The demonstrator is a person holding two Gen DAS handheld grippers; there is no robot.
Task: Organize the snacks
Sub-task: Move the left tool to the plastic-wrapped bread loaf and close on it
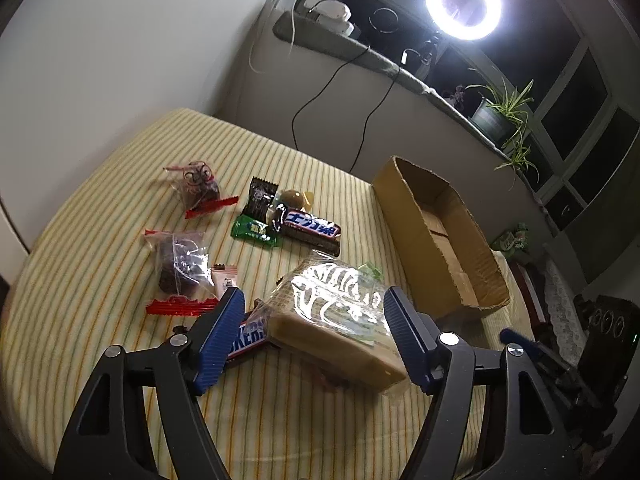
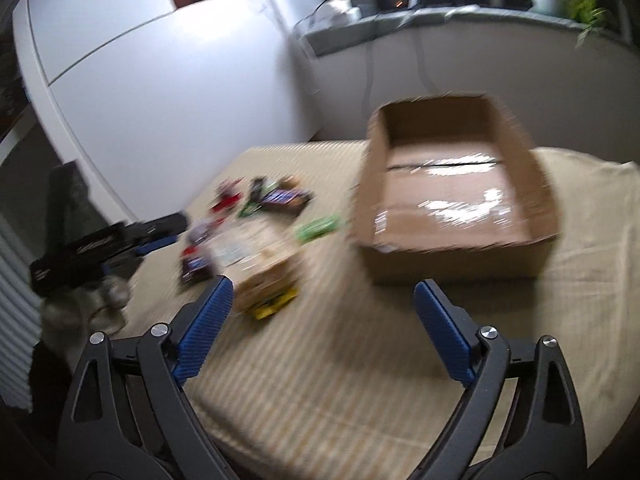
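Observation:
Snacks lie scattered on a striped cloth [image 1: 100, 208]. My left gripper [image 1: 316, 340] is open, its blue fingers on either side of a clear-wrapped tan cake block [image 1: 336, 320], not closed on it. A Snickers bar [image 1: 248, 340] lies by the left finger. Two dark cakes in red-edged bags [image 1: 180, 268] [image 1: 200, 190], a dark Snickers bar [image 1: 312, 230] and a green packet [image 1: 256, 232] lie further off. An open empty cardboard box [image 1: 440, 236] stands to the right. My right gripper [image 2: 324, 328] is open and empty above the cloth, in front of the box [image 2: 456, 196]; that view is blurred.
A windowsill with a ring light [image 1: 464, 2], cables and potted plants [image 1: 500, 114] runs behind the table. A white wall lies at the far left. In the right wrist view the left gripper's dark body [image 2: 92, 252] shows at the table's left edge.

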